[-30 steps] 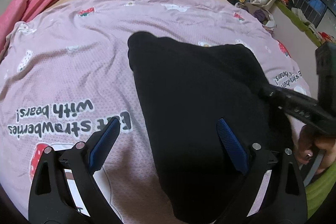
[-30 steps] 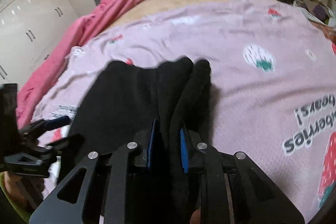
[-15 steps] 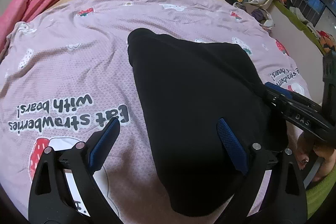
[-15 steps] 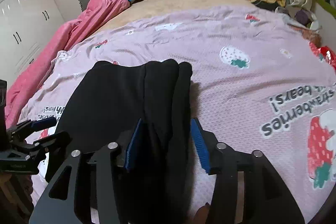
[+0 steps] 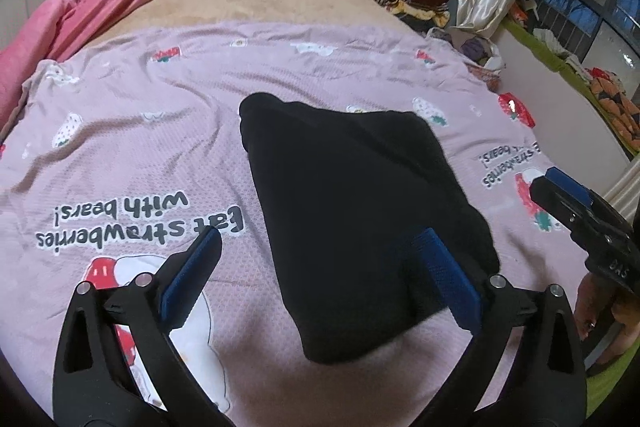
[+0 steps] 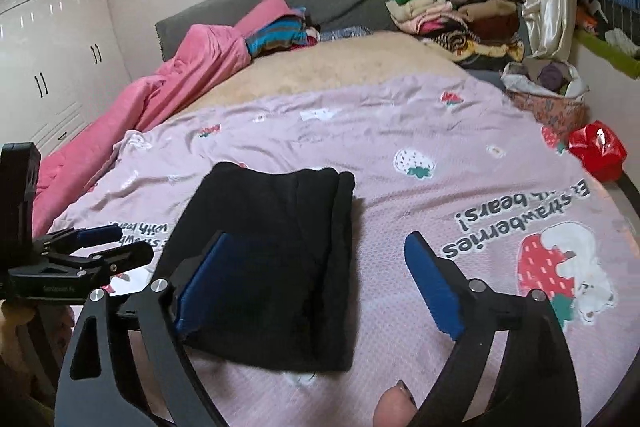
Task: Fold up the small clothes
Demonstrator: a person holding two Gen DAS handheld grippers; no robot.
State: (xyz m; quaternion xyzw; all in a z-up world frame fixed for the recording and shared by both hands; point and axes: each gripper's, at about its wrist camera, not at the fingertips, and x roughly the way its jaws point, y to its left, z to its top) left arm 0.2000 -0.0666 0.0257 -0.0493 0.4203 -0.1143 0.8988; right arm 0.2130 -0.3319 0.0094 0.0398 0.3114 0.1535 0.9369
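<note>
Black garment (image 5: 352, 223) lies folded on the pink strawberry-print sheet (image 5: 120, 131) of the bed, roughly mid-sheet. From the right wrist view it reads as a rectangle (image 6: 276, 259) with stacked layers showing along its right edge; what kind of garment it is cannot be told, the fabric is too dark for seams or detail.

Left tool (image 5: 316, 275): jaws spread wide, holding nothing. Its right blue pad (image 5: 448, 279) overlaps the garment's near right edge in the picture; contact or hovering cannot be told. Its left pad sits over bare sheet. The same tool shows at the left rim of the right wrist view (image 6: 104, 247), partly cut off.

Right tool (image 6: 320, 283): jaws spread wide, released, nothing between them. Its left pad (image 6: 208, 279) covers part of the garment's near left; its right pad is over bare sheet, apart from the cloth. In the left wrist view only its tip shows (image 5: 560, 191), clear of the garment, the rest cut by the frame edge.

A fingertip (image 6: 394, 407) pokes in at the bottom, hand otherwise hidden.

Far end of bed: pink blanket (image 6: 192, 75), pile of folded clothes (image 6: 452, 11), contents hard to separate. Red crinkled object (image 6: 596, 147) at the right edge, not identifiable.
</note>
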